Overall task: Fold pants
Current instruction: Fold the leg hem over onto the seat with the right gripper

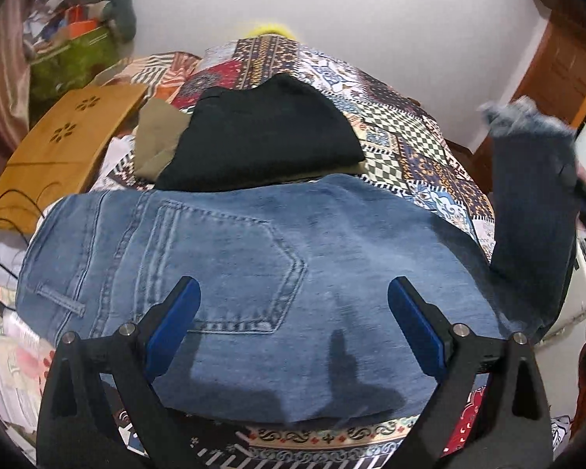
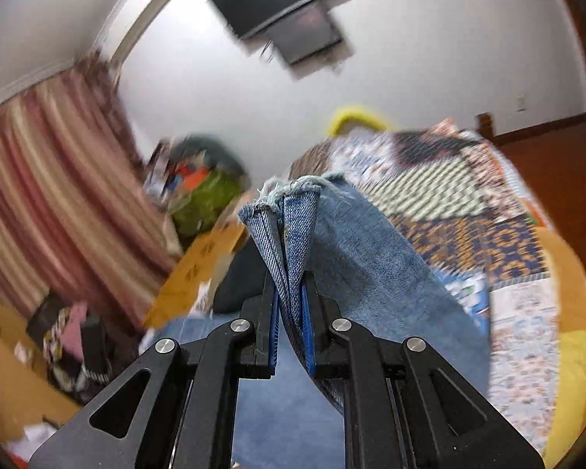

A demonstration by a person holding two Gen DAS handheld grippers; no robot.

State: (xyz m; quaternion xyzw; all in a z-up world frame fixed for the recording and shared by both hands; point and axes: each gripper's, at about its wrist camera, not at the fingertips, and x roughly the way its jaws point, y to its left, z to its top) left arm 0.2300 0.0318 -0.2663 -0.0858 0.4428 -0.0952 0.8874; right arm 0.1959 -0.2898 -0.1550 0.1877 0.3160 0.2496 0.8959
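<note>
Blue jeans point(image 1: 234, 265) lie on the patterned bedspread point(image 1: 410, 136), seat and back pocket up. My left gripper point(image 1: 293, 293) hovers open just above the seat, nothing between its blue pads point(image 1: 175, 320). At the right edge of the left wrist view the leg end point(image 1: 531, 179) is raised off the bed, and the dark tip of the right gripper point(image 1: 582, 191) holds it. In the right wrist view my right gripper point(image 2: 291, 285) is shut on the frayed hems of the jeans point(image 2: 289, 211), the denim hanging down to the right.
Folded black pants point(image 1: 261, 136) lie on an olive garment point(image 1: 156, 136) behind the jeans. A wooden lap tray point(image 1: 58, 148) and cables are at the left. A green bag point(image 1: 70, 58), striped curtain point(image 2: 39, 203), wall TV point(image 2: 285, 11) and wooden door point(image 1: 558, 66) surround the bed.
</note>
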